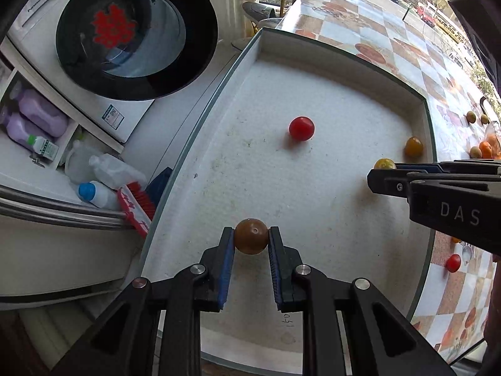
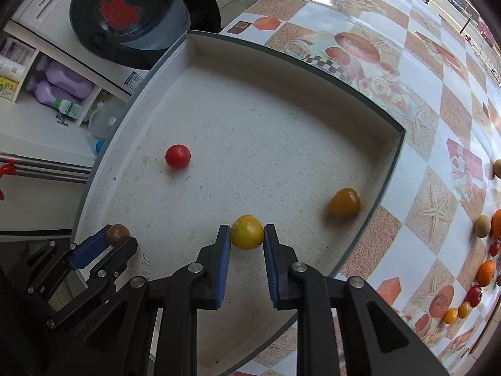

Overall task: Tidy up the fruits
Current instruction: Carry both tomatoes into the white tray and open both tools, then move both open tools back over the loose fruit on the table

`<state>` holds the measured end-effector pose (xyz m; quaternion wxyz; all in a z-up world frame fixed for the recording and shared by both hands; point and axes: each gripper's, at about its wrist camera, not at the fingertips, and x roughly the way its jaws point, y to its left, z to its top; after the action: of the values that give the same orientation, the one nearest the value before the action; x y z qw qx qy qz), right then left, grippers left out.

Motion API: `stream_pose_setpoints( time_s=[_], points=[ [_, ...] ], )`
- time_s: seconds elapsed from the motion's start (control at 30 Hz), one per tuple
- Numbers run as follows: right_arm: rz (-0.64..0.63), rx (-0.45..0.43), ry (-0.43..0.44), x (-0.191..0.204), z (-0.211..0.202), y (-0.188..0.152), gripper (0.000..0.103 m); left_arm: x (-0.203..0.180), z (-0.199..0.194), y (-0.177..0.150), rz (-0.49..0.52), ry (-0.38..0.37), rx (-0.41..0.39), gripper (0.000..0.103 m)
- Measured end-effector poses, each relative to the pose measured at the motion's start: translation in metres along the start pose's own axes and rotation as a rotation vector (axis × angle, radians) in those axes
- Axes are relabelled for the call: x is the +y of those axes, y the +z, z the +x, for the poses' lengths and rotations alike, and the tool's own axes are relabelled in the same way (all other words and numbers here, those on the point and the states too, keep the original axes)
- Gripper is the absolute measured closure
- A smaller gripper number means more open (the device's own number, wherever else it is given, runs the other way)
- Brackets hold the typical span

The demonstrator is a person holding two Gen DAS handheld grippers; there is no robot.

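Observation:
A shallow white foam tray (image 1: 313, 72) (image 2: 281, 62) lies on the table. A red tomato (image 1: 301, 128) (image 2: 177, 156) and an orange tomato (image 1: 413, 146) (image 2: 345, 202) rest inside it. My left gripper (image 1: 251, 238) (image 2: 117, 238) is shut on a brown tomato (image 1: 251, 236) (image 2: 118, 234) over the tray's near left part. My right gripper (image 2: 247, 235) (image 1: 383, 172) is shut on a yellow tomato (image 2: 247, 232) (image 1: 384, 163) over the tray, near its right wall.
Several more small fruits (image 2: 483, 272) (image 1: 479, 150) lie on the patterned tablecloth (image 2: 422, 125) right of the tray; one red tomato (image 1: 453, 263) sits close to the tray. A washing machine (image 1: 131, 31) and shelves with bottles (image 1: 34, 119) stand beyond the table's left edge.

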<state>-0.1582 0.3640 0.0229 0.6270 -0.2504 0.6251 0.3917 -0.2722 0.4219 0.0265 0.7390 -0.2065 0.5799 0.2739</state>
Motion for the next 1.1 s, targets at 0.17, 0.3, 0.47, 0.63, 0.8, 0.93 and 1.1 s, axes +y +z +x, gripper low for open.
stream_pose_setpoints(
  time_s=[0.17, 0.3, 0.47, 0.63, 0.8, 0.93, 1.1],
  points=[
    [-0.011, 0.004, -0.024, 0.003, 0.007, -0.001, 0.080, -0.002, 0.004, -0.003, 0.012, 0.017, 0.012, 0.081],
    [-0.049, 0.007, -0.030, 0.010, 0.008, 0.000, 0.074, -0.002, 0.006, -0.007, 0.018, 0.043, 0.014, 0.040],
    [-0.030, -0.003, -0.014, 0.009, 0.000, 0.001, 0.044, -0.001, -0.001, -0.009, 0.038, 0.055, -0.009, 0.030],
    [-0.010, -0.054, 0.016, 0.005, -0.025, -0.001, 0.022, 0.002, -0.007, -0.008, 0.019, 0.041, 0.010, 0.030],
    [0.036, -0.094, 0.030, -0.006, -0.049, -0.006, 0.020, -0.006, -0.019, -0.007, 0.040, 0.052, 0.005, 0.030],
    [0.077, -0.111, 0.024, -0.021, -0.064, -0.017, 0.020, -0.022, -0.026, -0.007, 0.082, 0.048, -0.005, 0.030],
    [0.152, -0.125, 0.004, -0.056, -0.079, -0.038, 0.020, -0.050, -0.035, -0.006, 0.140, 0.028, -0.019, 0.030]
  ],
)
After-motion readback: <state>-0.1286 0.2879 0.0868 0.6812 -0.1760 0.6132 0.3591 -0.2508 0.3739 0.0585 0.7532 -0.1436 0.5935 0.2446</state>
